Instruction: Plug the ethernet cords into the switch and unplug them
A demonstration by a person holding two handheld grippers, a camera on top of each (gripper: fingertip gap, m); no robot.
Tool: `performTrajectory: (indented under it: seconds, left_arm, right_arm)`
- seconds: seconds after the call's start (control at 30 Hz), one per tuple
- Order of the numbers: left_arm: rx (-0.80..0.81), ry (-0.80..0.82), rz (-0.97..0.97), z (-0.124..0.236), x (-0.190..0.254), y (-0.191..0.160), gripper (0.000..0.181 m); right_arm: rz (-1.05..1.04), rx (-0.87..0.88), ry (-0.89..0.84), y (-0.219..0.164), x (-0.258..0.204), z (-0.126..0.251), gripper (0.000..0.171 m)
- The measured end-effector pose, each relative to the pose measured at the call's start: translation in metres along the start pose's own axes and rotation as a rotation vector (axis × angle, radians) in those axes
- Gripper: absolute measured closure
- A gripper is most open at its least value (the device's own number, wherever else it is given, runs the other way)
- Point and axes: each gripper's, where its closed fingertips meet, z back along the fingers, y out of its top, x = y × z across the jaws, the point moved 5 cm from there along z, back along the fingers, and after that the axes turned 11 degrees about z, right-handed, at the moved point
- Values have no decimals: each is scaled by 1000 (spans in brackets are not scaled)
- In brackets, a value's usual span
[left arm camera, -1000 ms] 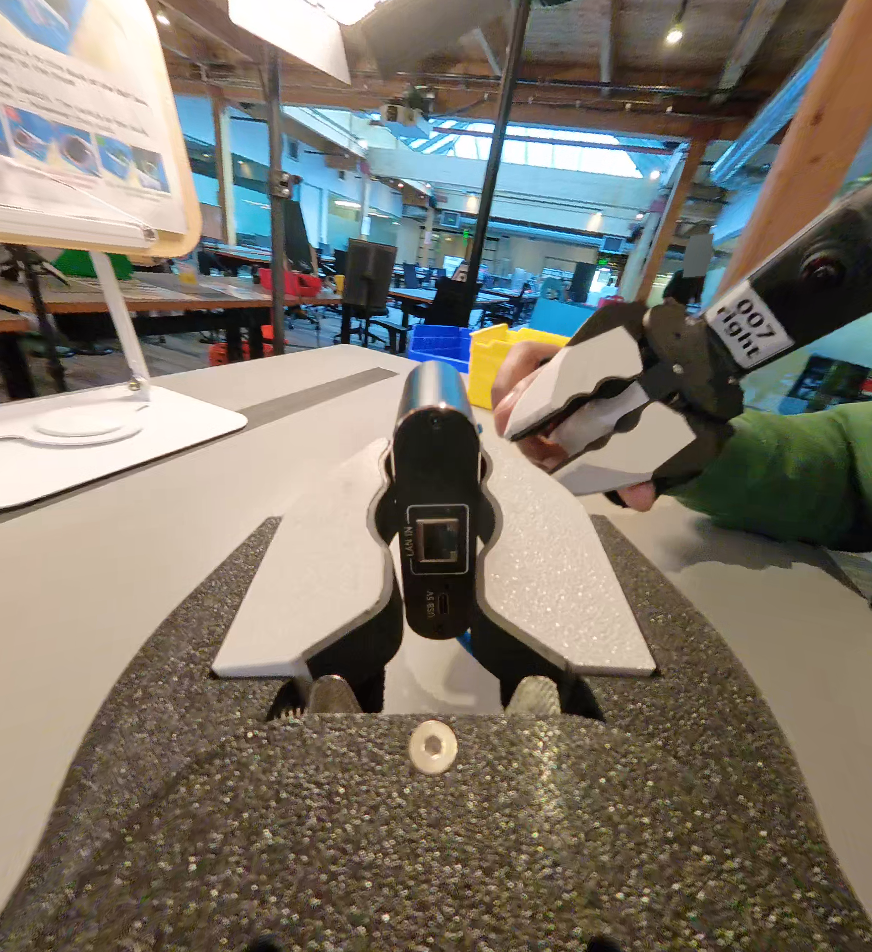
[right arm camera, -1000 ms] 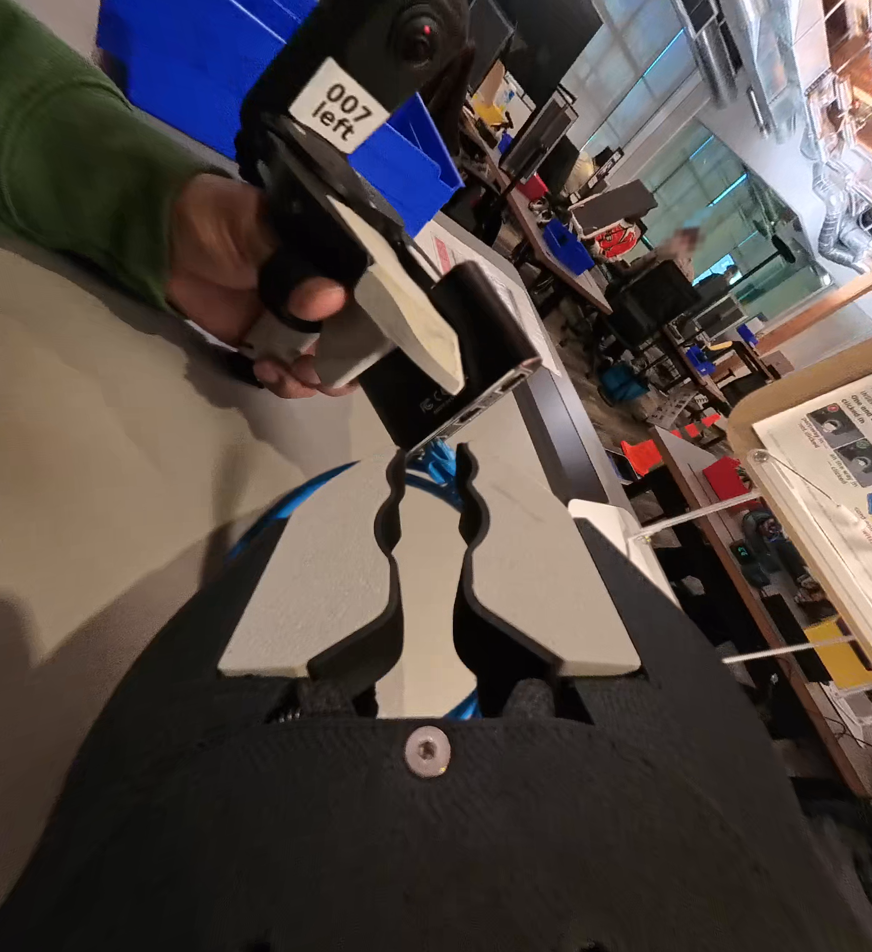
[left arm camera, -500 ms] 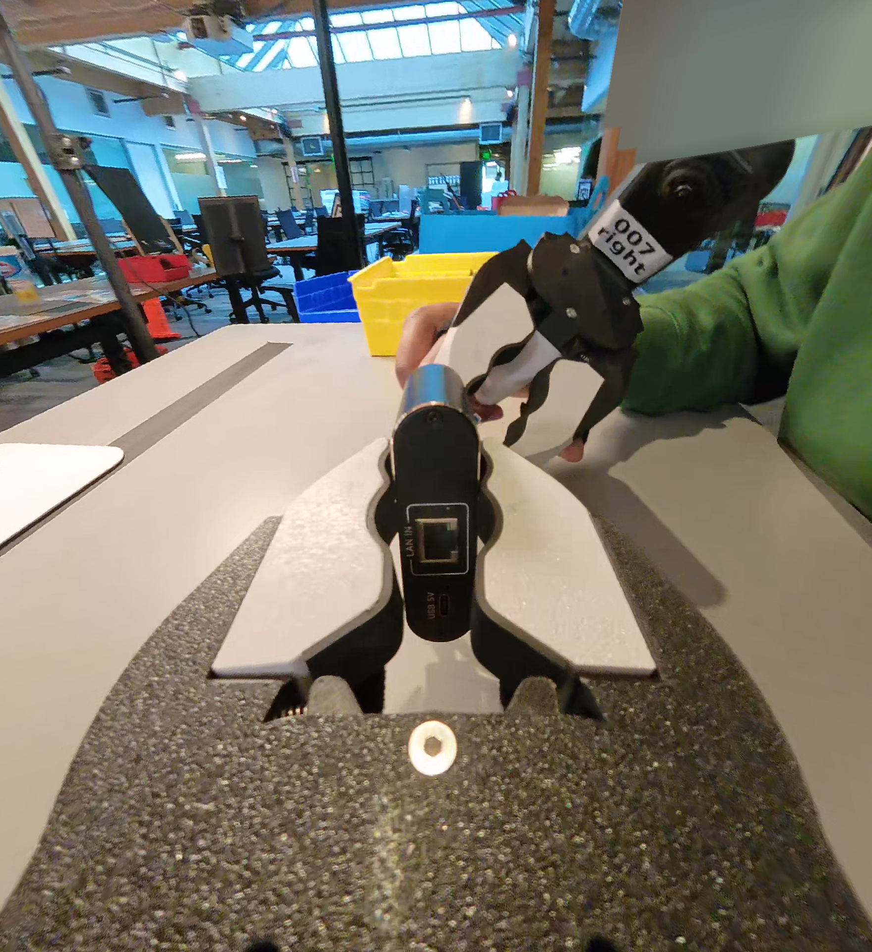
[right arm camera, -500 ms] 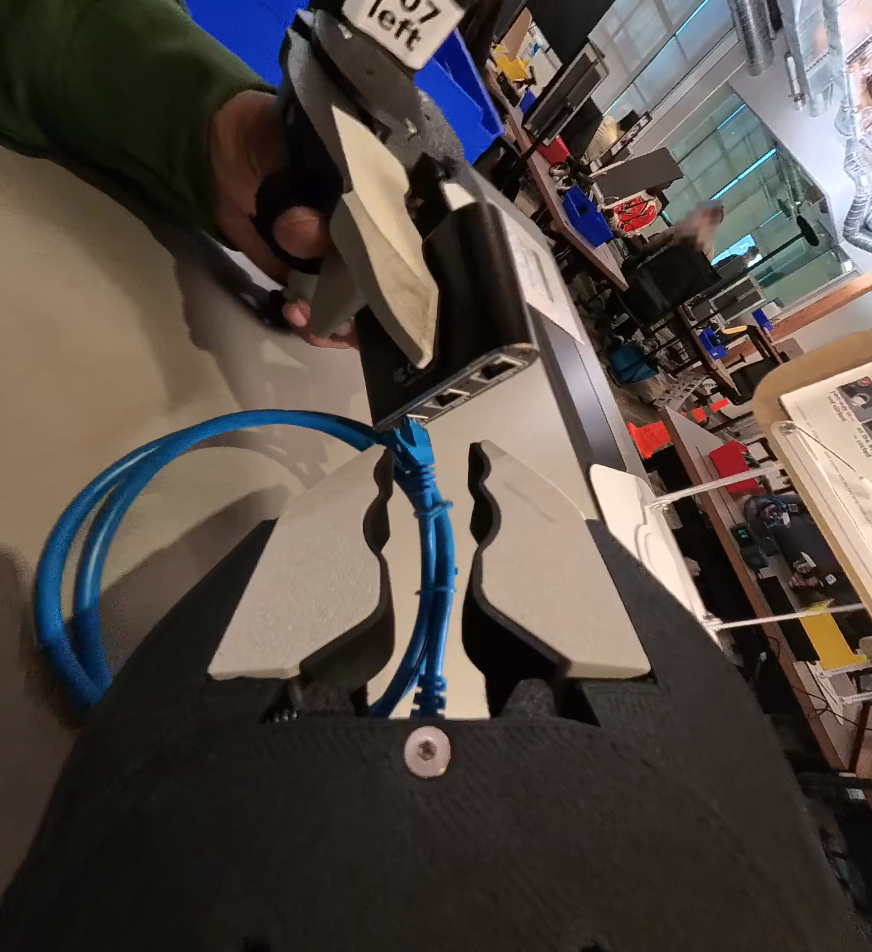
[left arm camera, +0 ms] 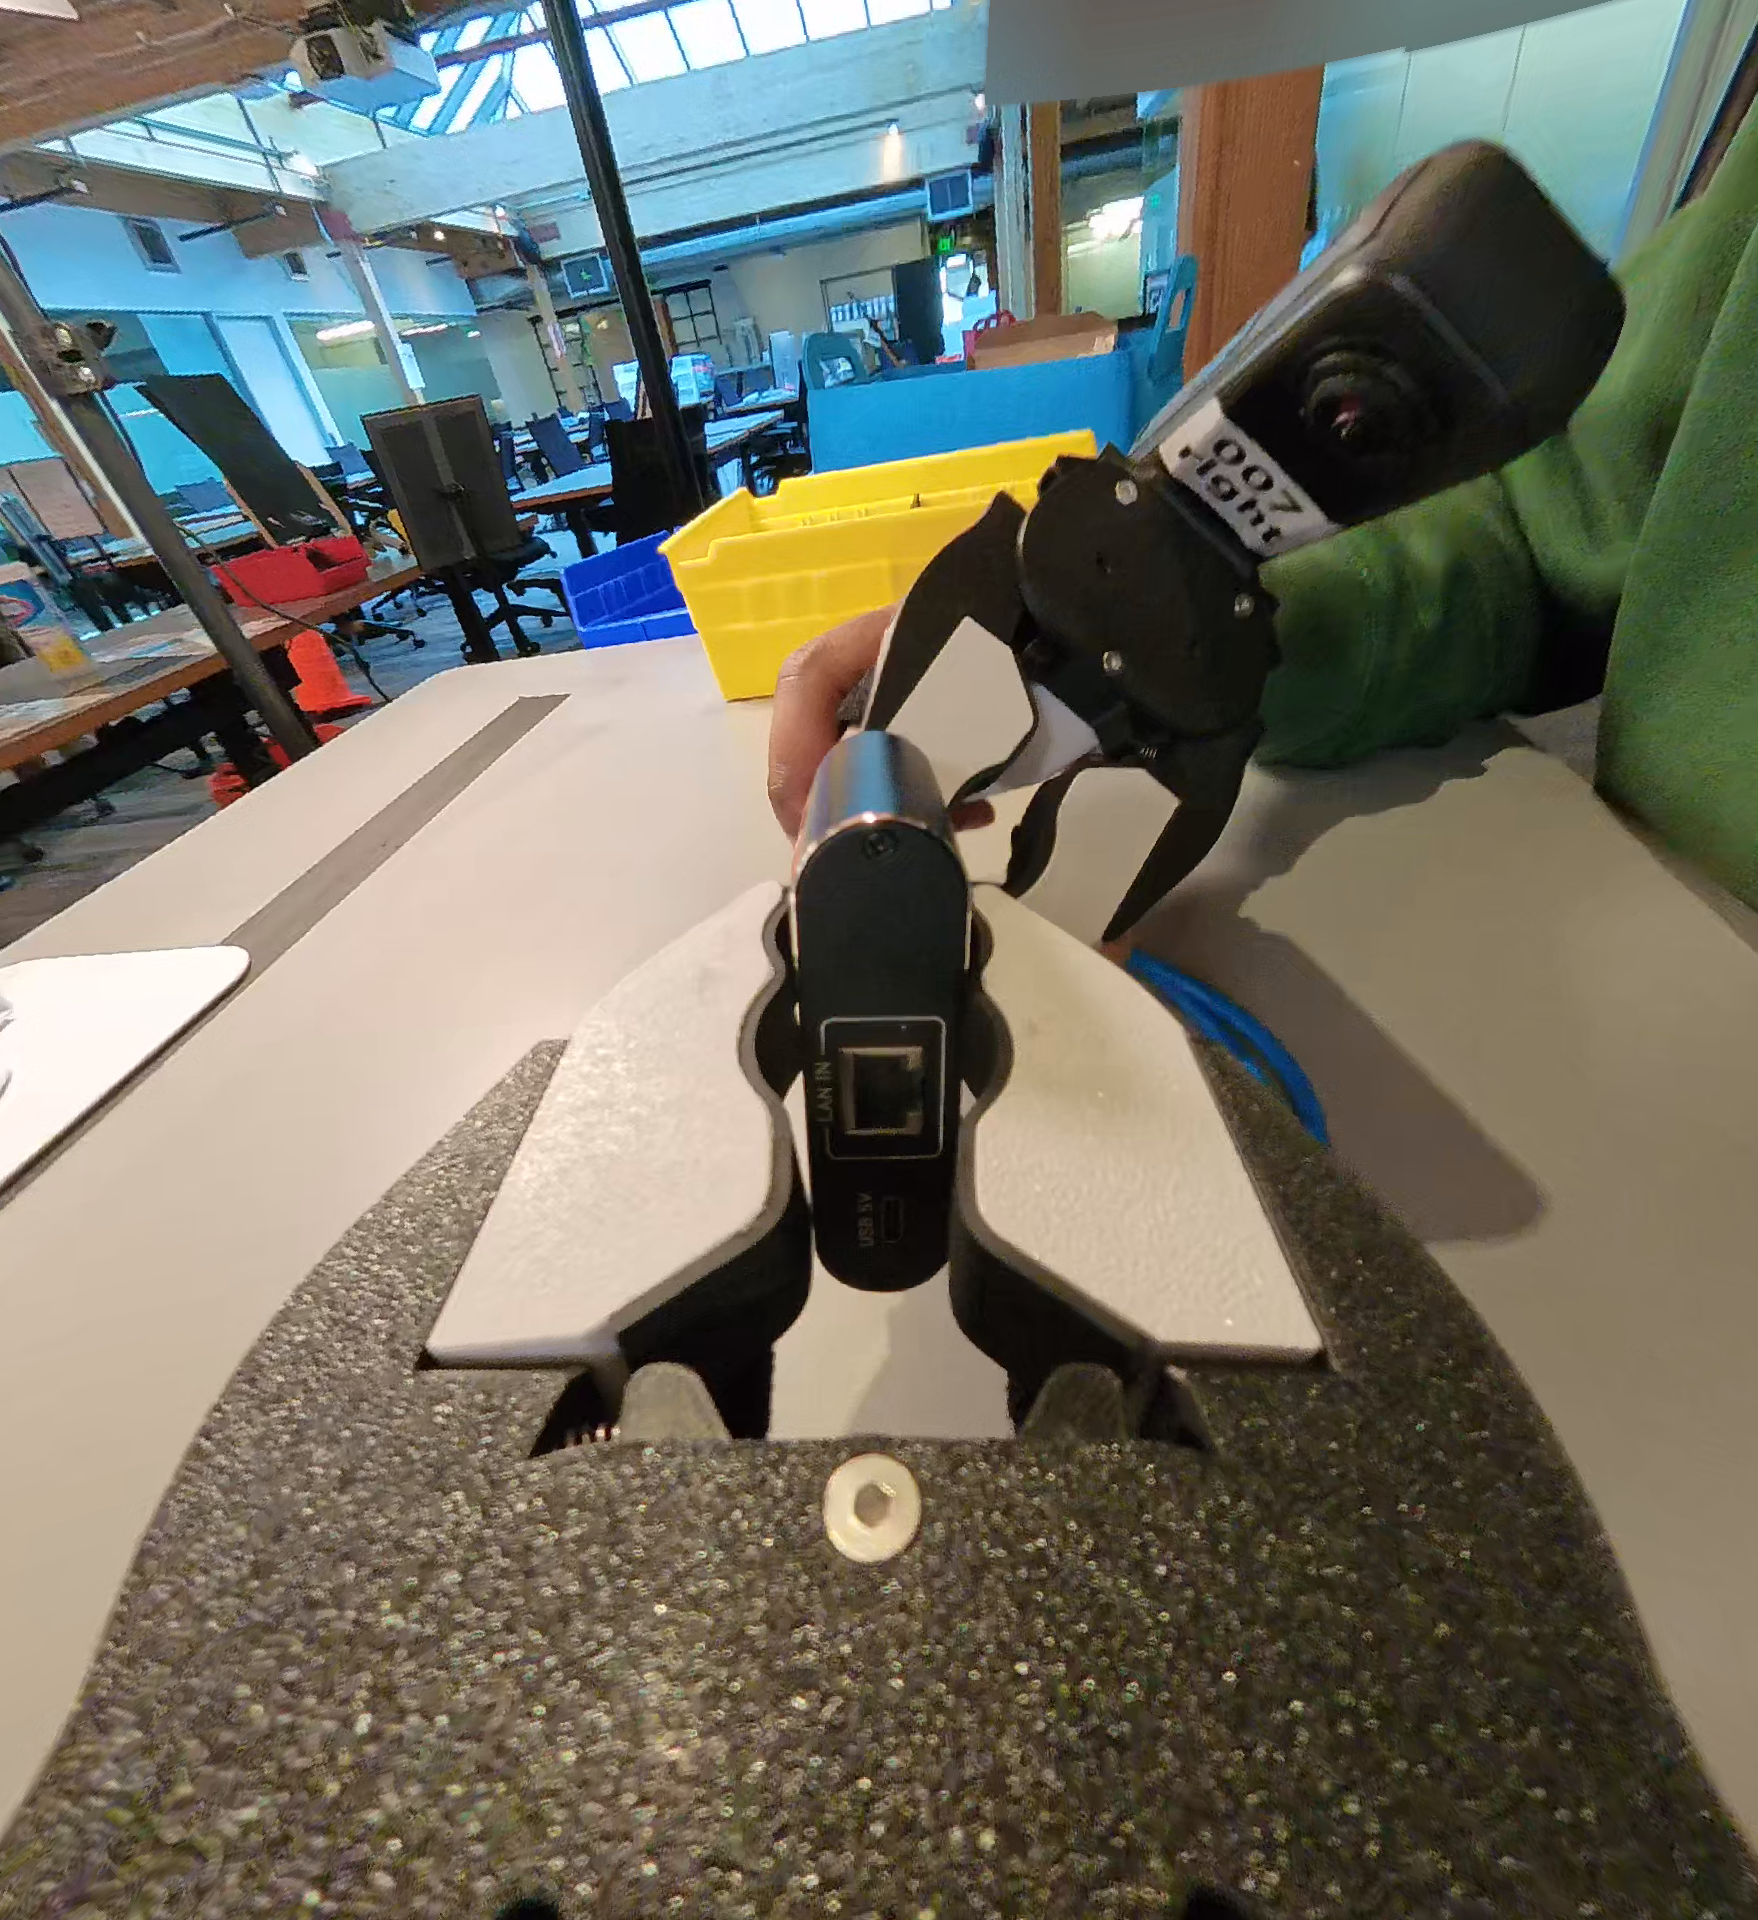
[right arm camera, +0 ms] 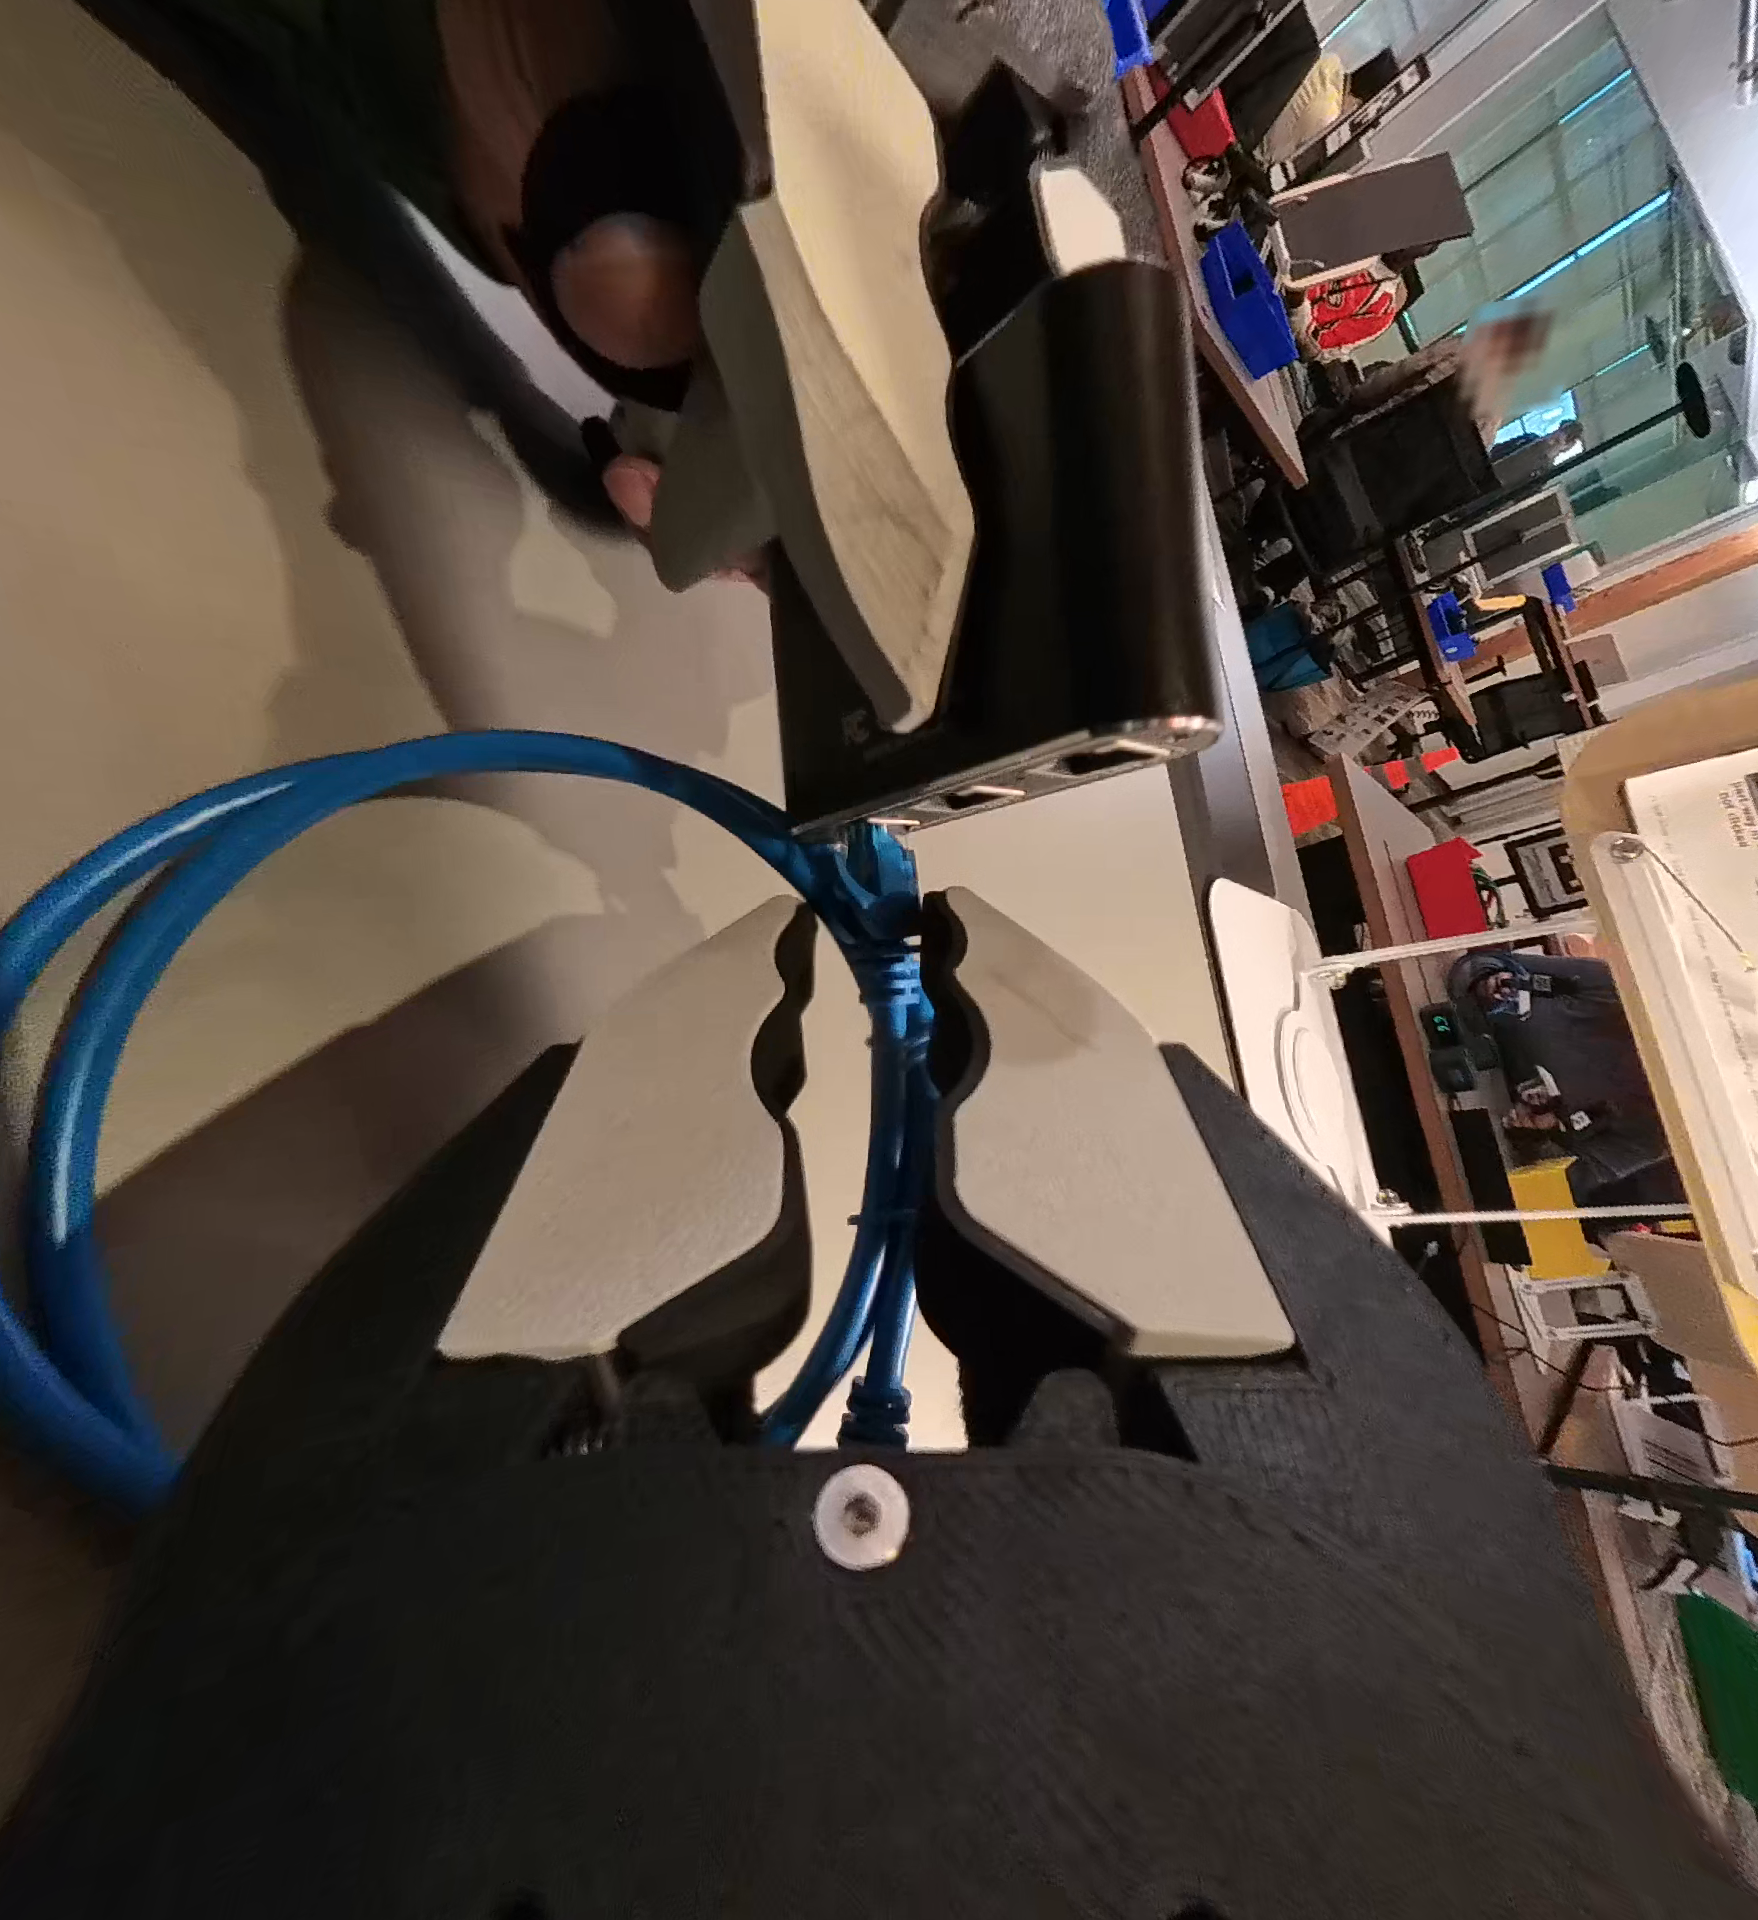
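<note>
Your left gripper [left arm camera: 880, 1049] clamps the black switch [left arm camera: 880, 1081] above the table [left arm camera: 355, 997]. Your right gripper [right arm camera: 864, 997] stands open around the blue ethernet cord [right arm camera: 890, 1049], whose plug seems seated in an end port. Grip the stiff plug boot; the cable itself is floppy.

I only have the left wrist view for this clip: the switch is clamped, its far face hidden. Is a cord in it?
Observer: The right wrist view shows the blue cord with its plug at the end port of the switch; I cannot tell how deep.
Operator: Is the right gripper holding it?
Observer: No, the right gripper is open; the cord runs loose between its fingers.
Operator: Other ports?
Observer: The two neighbouring ports are empty.
</note>
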Motion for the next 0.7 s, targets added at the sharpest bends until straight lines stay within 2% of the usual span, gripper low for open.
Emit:
performTrajectory:
  seconds: [0.2,0.33,0.53,0.7]
  left_arm:
    - [-186,82,-178,0,-4,-18,153]
    - [-253,120,-235,0,-6,-25,149]
    - [-238,127,-234,-3,-6,-27,147]
    - [-242,136,-259,-5,-5,-29,152]
  right_arm:
    - [81,-64,-10,-8,-3,-1,152]
    - [82,-66,-11,-9,-3,-1,152]
    - [74,-59,-20,-9,-2,0,152]
    - [76,-49,-28,-8,-3,1,152]
